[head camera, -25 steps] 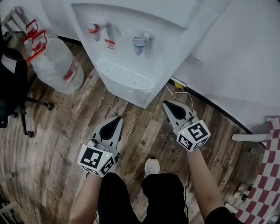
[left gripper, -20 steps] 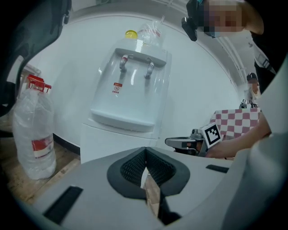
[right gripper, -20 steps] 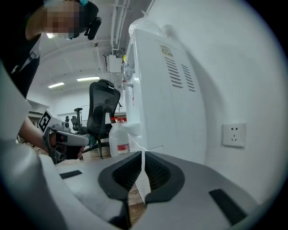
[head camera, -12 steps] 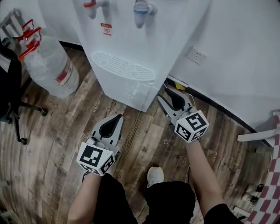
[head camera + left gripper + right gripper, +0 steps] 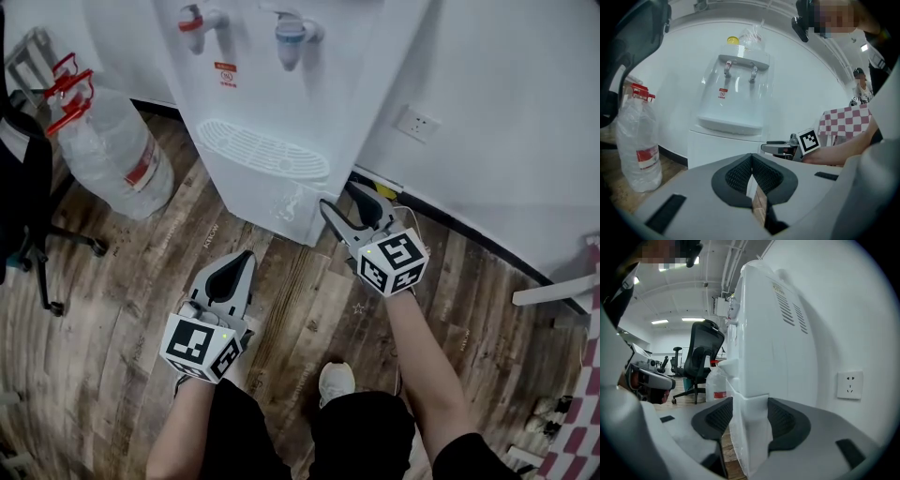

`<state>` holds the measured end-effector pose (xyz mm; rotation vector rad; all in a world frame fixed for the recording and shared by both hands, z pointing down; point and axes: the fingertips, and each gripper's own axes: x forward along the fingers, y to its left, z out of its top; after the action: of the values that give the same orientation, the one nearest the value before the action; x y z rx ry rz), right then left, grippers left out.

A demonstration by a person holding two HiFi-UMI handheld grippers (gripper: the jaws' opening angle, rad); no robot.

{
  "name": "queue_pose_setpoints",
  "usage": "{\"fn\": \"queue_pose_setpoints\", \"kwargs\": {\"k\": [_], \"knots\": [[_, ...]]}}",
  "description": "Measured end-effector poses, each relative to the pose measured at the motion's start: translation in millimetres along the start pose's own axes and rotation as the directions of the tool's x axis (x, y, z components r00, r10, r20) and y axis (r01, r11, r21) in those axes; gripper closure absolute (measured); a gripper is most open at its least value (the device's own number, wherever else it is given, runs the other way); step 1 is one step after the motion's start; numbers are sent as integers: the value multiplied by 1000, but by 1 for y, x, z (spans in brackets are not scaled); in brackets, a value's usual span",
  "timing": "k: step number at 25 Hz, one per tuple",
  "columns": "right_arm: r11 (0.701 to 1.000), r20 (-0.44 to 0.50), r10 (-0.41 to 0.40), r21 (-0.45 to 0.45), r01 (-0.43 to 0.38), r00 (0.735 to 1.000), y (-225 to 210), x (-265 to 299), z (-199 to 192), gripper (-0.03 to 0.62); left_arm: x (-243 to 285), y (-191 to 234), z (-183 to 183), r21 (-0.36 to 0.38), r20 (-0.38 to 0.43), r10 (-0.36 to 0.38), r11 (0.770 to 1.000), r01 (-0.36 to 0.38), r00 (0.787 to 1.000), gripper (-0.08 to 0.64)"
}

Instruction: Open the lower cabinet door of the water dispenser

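At centre-right, the right gripper [image 5: 337, 195], earlier clenched, is being opened astride the lower cabinet door [image 5: 281, 202] corner for grasping; left gripper [image 5: 247, 255] clenched, empty.

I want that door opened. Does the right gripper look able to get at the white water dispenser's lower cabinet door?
Probably yes: the right gripper is opening its jaws, and a corner of the white lower cabinet door stands between them, nothing in the way.
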<state>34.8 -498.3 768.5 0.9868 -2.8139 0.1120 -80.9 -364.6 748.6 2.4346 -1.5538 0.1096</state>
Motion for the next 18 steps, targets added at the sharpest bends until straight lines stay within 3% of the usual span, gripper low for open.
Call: {"fn": "queue_pose_setpoints", "kwargs": {"k": [6, 12, 18], "knots": [[999, 12, -16, 52, 15, 1000, -2, -3, 2, 373, -2, -1, -1, 1, 4, 3, 1000, -3, 1000, 546], [998, -16, 54, -14, -55, 998, 27, -12, -5, 405, 1, -2, 3, 5, 18, -1, 1000, 1, 1000, 546], [994, -9, 108, -15, -108, 994, 55, -20, -7, 407, -4, 6, 1, 4, 8, 12, 1000, -13, 1000, 546]]}}
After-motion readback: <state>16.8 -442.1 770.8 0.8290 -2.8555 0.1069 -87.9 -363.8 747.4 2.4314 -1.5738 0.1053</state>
